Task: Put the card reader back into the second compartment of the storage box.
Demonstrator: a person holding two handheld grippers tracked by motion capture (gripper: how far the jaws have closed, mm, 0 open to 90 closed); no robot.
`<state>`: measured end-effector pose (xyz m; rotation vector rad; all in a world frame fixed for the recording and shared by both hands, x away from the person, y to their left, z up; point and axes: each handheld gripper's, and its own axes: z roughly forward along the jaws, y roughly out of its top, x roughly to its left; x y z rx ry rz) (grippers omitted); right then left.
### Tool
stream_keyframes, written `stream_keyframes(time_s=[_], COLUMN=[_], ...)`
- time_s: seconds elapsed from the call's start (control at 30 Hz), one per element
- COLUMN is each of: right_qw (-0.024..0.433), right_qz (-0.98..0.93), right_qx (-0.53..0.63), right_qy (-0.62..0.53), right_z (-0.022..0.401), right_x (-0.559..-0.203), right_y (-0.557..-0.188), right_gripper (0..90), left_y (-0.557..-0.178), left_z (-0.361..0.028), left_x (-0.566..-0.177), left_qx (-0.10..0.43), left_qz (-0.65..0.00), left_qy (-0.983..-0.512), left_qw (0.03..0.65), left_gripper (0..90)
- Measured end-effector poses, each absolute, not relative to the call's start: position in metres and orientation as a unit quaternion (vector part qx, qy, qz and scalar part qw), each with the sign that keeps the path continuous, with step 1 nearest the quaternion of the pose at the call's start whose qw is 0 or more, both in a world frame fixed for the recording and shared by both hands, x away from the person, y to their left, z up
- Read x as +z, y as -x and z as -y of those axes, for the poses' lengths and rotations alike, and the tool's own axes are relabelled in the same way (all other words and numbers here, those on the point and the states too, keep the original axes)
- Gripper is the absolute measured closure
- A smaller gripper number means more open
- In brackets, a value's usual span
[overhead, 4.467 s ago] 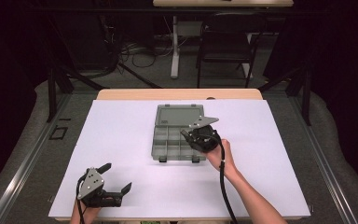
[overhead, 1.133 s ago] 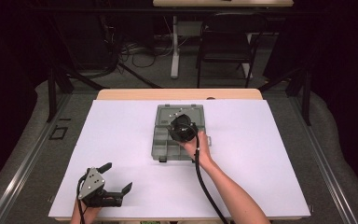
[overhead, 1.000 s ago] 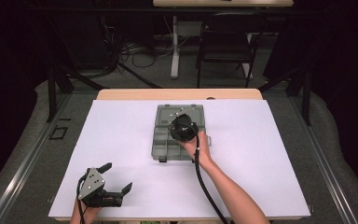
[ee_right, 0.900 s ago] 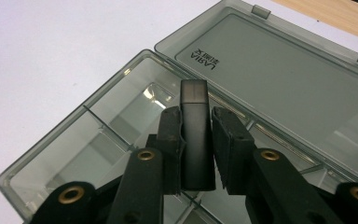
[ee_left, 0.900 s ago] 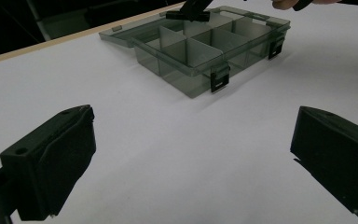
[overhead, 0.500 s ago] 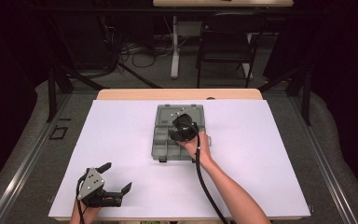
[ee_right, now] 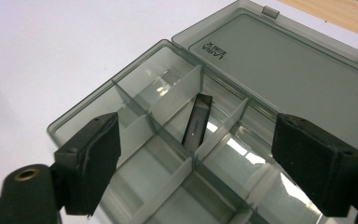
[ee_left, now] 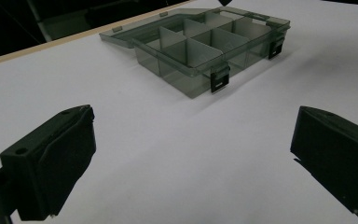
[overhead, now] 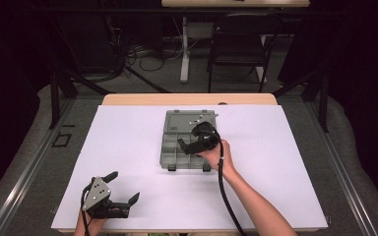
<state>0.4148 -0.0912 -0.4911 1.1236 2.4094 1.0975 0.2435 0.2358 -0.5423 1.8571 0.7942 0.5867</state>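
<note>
Table (overhead: 128, 147): white top, wooden strip showing along the far edge. Beyond it, dark floor with a chair (overhead: 241, 44) and loose cables.

Box (overhead: 177, 147): smoky see-through plastic organiser, near the middle of the table, a little toward the far side. Lid (ee_right: 279, 60) open and lying flat on the far side, hinged to the tray. Tray split into compartments by thin dividers. Two black latches (ee_left: 220, 80) on the near wall, hanging undone.

Right gripper (overhead: 193, 146): held in the person's right hand (overhead: 216, 156), hovering over the right part of the tray and tilted down into it. Jaws spread wide, nothing between them. In the right gripper view the jaws flank the middle compartments.

Left gripper (overhead: 123, 191): at the near left corner of the table, well apart from the box, resting low by the table edge in the left hand. Jaws wide apart, empty; bare tabletop between them in the left gripper view, box farther off.

Small item (ee_right: 196, 125): slim dark flat stick, leaning tilted inside one middle compartment, upper end against a divider. Touching neither jaw.
</note>
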Motion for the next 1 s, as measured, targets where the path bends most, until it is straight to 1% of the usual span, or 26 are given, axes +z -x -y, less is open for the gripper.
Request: stream_keyframes(time_s=[0.23,0.37,0.6,1.0], right_qw=[0.125,0.128,0.139,0.170], right_qz=[-0.830,-0.829,-0.825,-0.809], right_qx=[0.391,0.396,0.410,0.441], right_qy=[-0.378,-0.374,-0.363,-0.349], right_z=[0.112,0.125,0.145,0.176], right_x=[-0.488,-0.486,-0.484,-0.487], right_y=[-0.404,-0.393,-0.369,-0.322], right_gripper=[7.7,6.0,4.4,3.0], left_y=[-0.243,-0.243,-0.243,-0.243], left_z=[-0.235,-0.236,-0.235,-0.235], left_x=[-0.542,-0.542,-0.542,-0.542], left_qx=[0.243,0.243,0.241,0.241], left_qz=[-0.328,-0.328,-0.326,-0.329], left_qy=[-0.767,-0.766,-0.767,-0.766], left_qw=[0.495,0.496,0.497,0.497], left_gripper=[0.1,0.2,0.1,0.1])
